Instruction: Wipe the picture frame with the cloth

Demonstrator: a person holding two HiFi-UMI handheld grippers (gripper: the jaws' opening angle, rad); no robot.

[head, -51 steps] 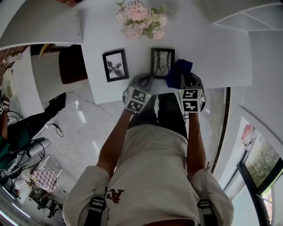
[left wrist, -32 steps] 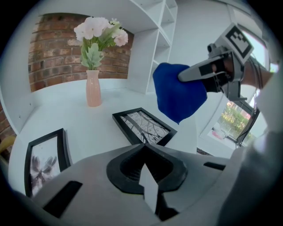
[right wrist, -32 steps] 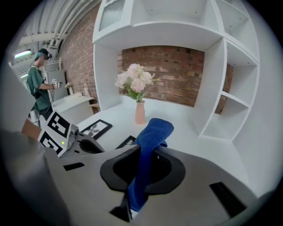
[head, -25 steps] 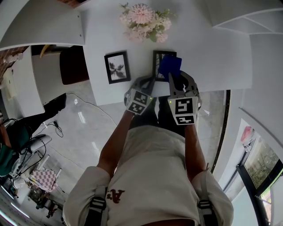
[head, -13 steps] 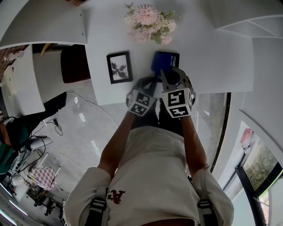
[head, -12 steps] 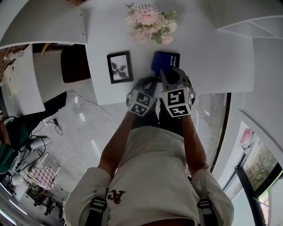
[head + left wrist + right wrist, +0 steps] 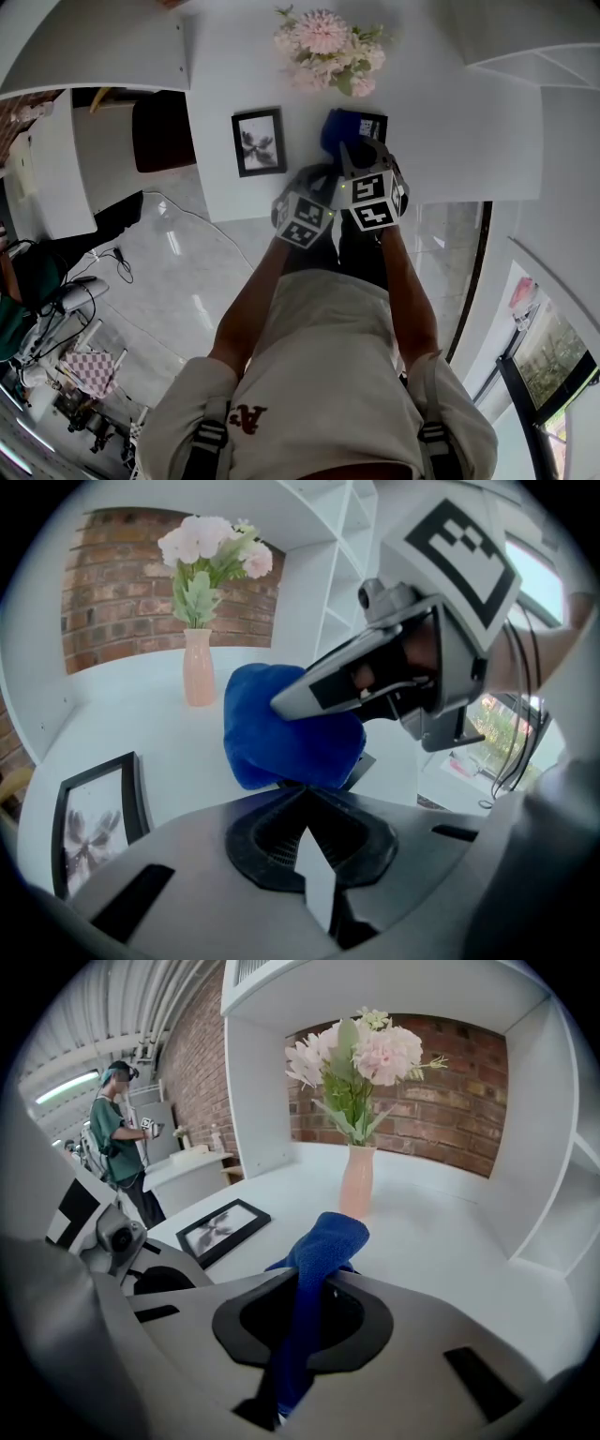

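Cloth point(image 7: 338, 127) clamped in right gripper point(image 7: 362, 156) presses against picture frame point(image 7: 376, 121).

A white tabletop point(image 7: 469, 141) fills the twelve o'clock side of the head view, with a white shelf board point(image 7: 84, 56) at ten o'clock. A pale, glossy stone floor point(image 7: 178, 281) spreads out at nine o'clock, streaked with reflections. At four o'clock a dark-framed window point(image 7: 553, 366) shows bright greenery outside. A dark brown seat point(image 7: 159, 131), perhaps a stool, stands beside the table at eleven o'clock. In the right gripper view a red brick wall point(image 7: 459, 1110) backs the white alcove at one o'clock, and a strip light point(image 7: 67, 1087) glows at ten o'clock.
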